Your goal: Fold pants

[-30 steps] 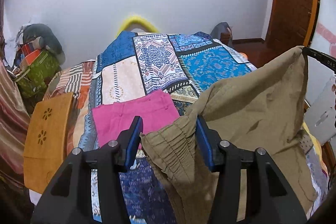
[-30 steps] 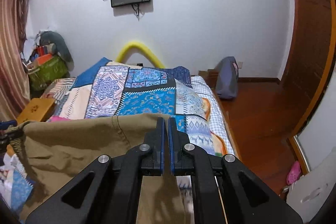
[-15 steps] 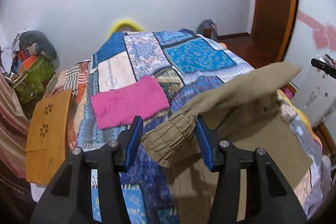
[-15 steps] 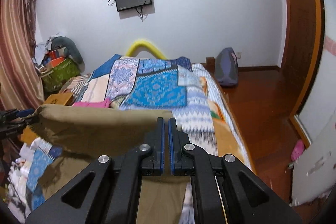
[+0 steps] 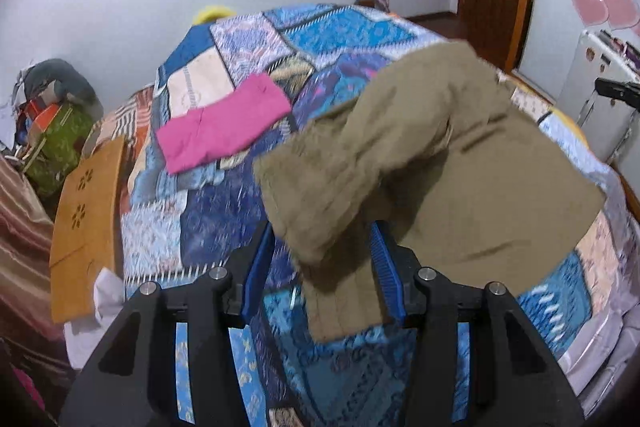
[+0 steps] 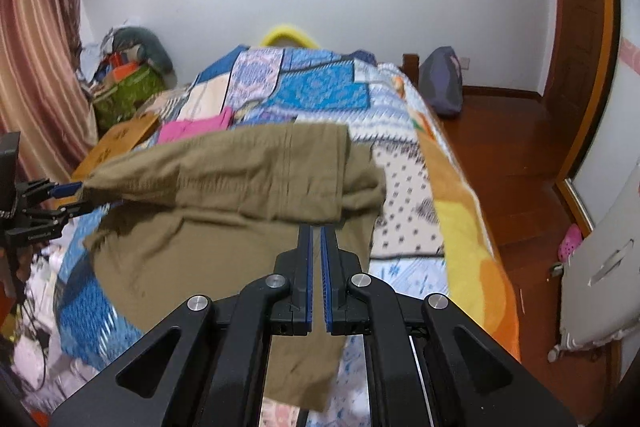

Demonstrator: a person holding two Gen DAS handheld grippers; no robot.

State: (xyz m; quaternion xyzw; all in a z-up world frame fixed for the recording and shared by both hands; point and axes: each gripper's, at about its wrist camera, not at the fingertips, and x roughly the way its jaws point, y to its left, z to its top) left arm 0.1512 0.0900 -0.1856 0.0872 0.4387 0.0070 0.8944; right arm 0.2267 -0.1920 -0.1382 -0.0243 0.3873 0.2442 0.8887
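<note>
Olive-brown pants [image 5: 460,163] lie across the patchwork bed, their upper part folded over the lower and still partly raised. The waistband end hangs between the blue pads of my left gripper [image 5: 322,263], whose jaws stand wide apart. In the right wrist view the pants [image 6: 224,203] stretch from left to centre. My right gripper [image 6: 317,251] sits at their folded edge with a narrow gap between its pads; the cloth lies just beyond the tips. The left gripper [image 6: 60,195] shows at the far left of that view, at the pants' corner.
Folded pink pants [image 5: 224,123] lie on the bed [image 5: 332,31] beyond the olive ones. A wooden board [image 5: 88,215] leans at the bed's left side. Bags [image 5: 56,131] pile at the left wall. A wooden floor [image 6: 512,147] and a door lie to the right.
Both grippers carried the pants' upper edge forward and down over the bed, folding the pants over themselves. The right gripper's pads have parted slightly and the cloth has slipped out.
</note>
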